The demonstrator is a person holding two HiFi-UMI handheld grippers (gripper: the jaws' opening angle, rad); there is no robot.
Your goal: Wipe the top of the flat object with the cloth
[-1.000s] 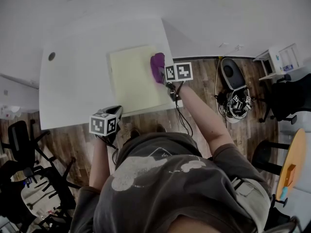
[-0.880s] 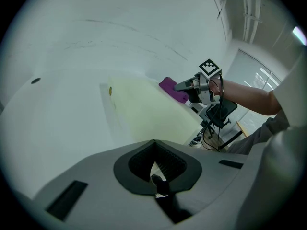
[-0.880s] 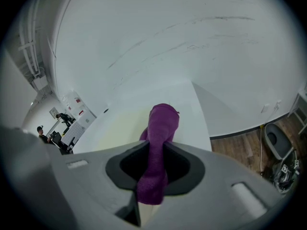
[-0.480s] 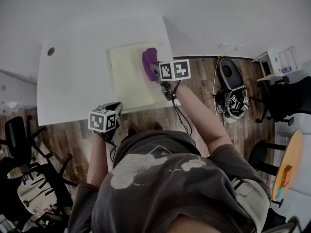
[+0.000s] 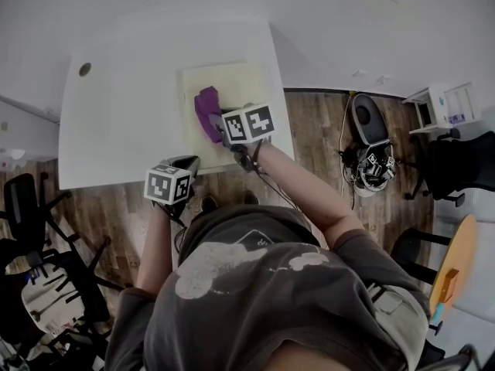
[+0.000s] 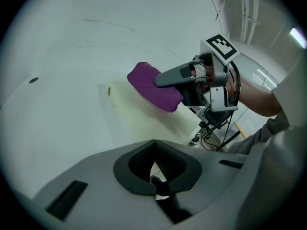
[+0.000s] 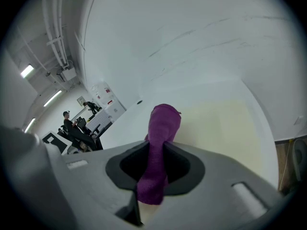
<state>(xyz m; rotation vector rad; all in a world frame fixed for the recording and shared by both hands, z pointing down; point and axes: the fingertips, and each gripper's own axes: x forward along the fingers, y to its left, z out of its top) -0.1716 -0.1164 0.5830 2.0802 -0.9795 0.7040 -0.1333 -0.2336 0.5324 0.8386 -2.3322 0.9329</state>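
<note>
A pale yellow flat object (image 5: 236, 87) lies on the white table (image 5: 124, 122), near its right end. A purple cloth (image 5: 207, 111) rests on the left part of its top, and my right gripper (image 5: 221, 127) is shut on it. In the right gripper view the cloth (image 7: 162, 128) sticks out forward between the jaws over the flat object (image 7: 223, 128). My left gripper (image 5: 182, 168) hovers at the table's front edge, shut and holding nothing. Its own view shows the cloth (image 6: 152, 86), the flat object (image 6: 144, 121) and my right gripper (image 6: 184, 75).
A round cable hole (image 5: 84, 69) sits at the table's far left corner. Office chairs (image 5: 31, 230) stand on the wood floor to the left. A dark bin and cables (image 5: 373, 149) are on the right, with a round wooden table (image 5: 456, 273) further right.
My right gripper has drawn the cloth across the flat object from its right edge toward its left side. The left gripper has stayed at the front edge.
</note>
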